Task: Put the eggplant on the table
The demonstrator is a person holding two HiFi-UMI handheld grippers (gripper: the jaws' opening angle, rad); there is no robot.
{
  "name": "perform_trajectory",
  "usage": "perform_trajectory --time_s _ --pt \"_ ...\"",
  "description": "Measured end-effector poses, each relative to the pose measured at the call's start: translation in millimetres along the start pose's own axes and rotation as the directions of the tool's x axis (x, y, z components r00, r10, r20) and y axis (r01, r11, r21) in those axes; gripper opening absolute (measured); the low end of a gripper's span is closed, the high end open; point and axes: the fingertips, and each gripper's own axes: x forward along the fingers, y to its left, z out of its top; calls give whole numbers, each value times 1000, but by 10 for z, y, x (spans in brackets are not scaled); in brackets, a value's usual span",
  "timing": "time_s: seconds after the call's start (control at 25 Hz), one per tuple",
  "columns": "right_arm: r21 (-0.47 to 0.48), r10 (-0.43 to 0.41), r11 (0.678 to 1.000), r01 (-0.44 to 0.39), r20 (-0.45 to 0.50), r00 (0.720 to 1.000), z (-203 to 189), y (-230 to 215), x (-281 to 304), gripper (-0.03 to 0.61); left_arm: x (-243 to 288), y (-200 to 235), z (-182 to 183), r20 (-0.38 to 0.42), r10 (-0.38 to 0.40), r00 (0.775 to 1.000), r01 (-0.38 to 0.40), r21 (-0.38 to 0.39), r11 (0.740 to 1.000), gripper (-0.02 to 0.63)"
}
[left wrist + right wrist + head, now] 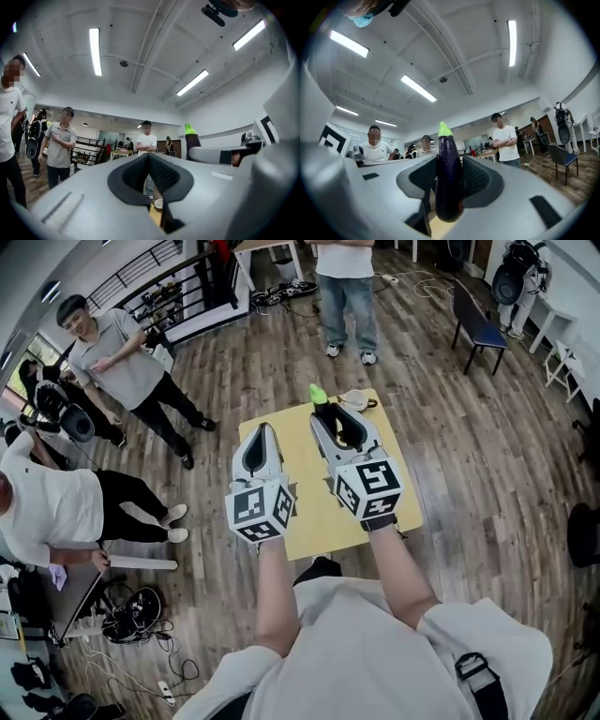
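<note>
Purple eggplant (449, 159) stands upright, pinched between fingers (479, 177) of the right gripper (450, 180).

Glossy eggplant (449, 183), matt table (305, 507), wood-plank floor (469, 456).

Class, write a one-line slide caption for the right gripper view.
The right gripper holds a dark purple, green-capped eggplant upright between its jaws above a yellow table.

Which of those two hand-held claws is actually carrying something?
The right gripper: its jaws clamp an upright purple eggplant with a green tip. The left gripper has its jaws shut together, empty.
</note>
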Motion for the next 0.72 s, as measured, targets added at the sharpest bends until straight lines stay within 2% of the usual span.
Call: perform_trajectory --time_s 0.2,0.72 --pt "3 -24 1000 24 -10 1000 -97 -34 254 167 176 204 -100 -14 -20 1000 19 -18 1000 9" --pt "1 -81 997 83 -186 979 -982 -47 739 167 499 715 -815 -146 -46 988 34 -80 996 9"
